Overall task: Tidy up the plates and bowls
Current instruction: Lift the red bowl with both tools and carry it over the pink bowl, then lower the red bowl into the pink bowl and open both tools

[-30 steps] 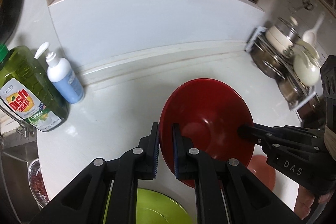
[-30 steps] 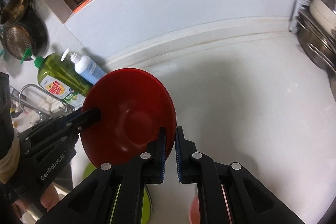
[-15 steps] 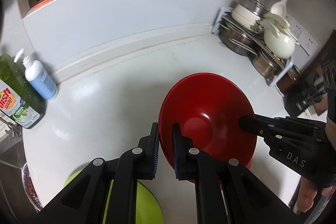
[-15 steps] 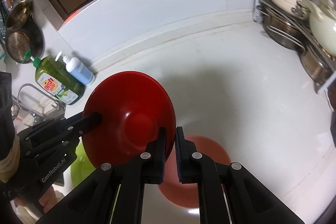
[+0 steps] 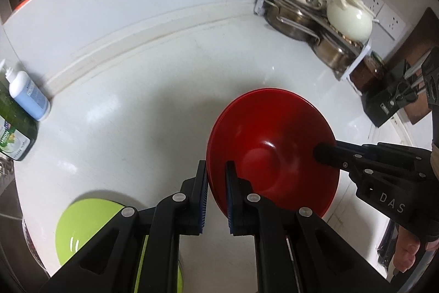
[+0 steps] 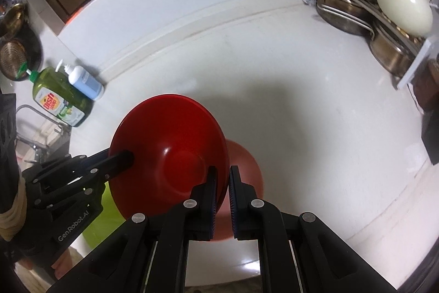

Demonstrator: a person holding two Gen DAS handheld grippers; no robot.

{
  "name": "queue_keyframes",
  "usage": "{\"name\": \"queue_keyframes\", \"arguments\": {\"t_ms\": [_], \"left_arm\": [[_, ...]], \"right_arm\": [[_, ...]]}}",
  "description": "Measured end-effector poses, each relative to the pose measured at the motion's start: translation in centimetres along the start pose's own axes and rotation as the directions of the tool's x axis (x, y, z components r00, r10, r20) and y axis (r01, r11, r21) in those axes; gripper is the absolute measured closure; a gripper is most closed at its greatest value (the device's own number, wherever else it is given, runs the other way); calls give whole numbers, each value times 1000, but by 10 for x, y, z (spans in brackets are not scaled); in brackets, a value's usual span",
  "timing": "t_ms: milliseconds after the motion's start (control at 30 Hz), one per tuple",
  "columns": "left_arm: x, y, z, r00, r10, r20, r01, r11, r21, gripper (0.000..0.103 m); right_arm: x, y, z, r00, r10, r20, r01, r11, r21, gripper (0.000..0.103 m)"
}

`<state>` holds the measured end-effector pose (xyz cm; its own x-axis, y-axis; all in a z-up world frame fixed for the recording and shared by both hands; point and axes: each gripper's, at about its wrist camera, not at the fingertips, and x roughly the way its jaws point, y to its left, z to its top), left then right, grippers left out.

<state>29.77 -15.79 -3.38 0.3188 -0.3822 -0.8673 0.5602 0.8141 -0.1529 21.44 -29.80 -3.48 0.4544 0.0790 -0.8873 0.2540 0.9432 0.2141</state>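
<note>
- The red bowl [image 5: 271,153] is held tilted above the white desk [image 5: 153,111], its hollow facing both cameras.
- The left gripper [image 5: 216,191] pinches the bowl's rim at about 7 o'clock in the left wrist view, one finger on each side of the rim.
- The right gripper [image 6: 223,194] pinches the opposite rim, at about 4 o'clock on the bowl in its own view.
- In the left view the right gripper comes in from 3 o'clock; in the right view the left gripper comes in from 9 o'clock.
- A pink plate [image 6: 247,166] lies on the desk under the bowl, partly hidden behind it.
- A green plate [image 5: 85,227] lies on the desk at 7 o'clock in the left view.
- A soap bottle [image 6: 59,98] and a pump bottle [image 6: 85,84] stand touching at the desk's edge by the wall, at 9 o'clock.
- A rack [image 6: 365,4] of pots stands in the corner at 2 o'clock, well apart from the bowl.
- A hand [image 5: 407,251] shows below the right gripper.
</note>
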Motion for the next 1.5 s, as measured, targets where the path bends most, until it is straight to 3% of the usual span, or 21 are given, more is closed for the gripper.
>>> {"name": "queue_keyframes", "arguments": {"t_ms": [633, 1167, 1267, 1333, 1367, 1500], "left_arm": [[46, -16, -21, 991, 30, -127, -29, 1000, 12, 91], [54, -19, -22, 988, 37, -148, -36, 999, 10, 86], [53, -20, -22, 989, 43, -143, -41, 999, 19, 81], [51, -20, -22, 989, 51, -135, -49, 999, 21, 70], [49, -20, -22, 990, 54, -127, -52, 998, 24, 69], [39, -15, -20, 994, 48, -98, -48, 999, 11, 62]], "right_arm": [[35, -27, -18, 993, -13, -115, 13, 1000, -9, 93], [48, -25, -22, 990, -17, -140, 14, 1000, -18, 92], [48, -25, -22, 990, -12, -137, 9, 1000, -23, 89], [47, -24, -22, 991, -20, -132, 15, 999, -37, 72], [44, -24, -22, 993, -26, -117, 22, 999, -38, 68], [36, -25, -22, 996, -35, -80, 33, 999, -28, 67]]}}
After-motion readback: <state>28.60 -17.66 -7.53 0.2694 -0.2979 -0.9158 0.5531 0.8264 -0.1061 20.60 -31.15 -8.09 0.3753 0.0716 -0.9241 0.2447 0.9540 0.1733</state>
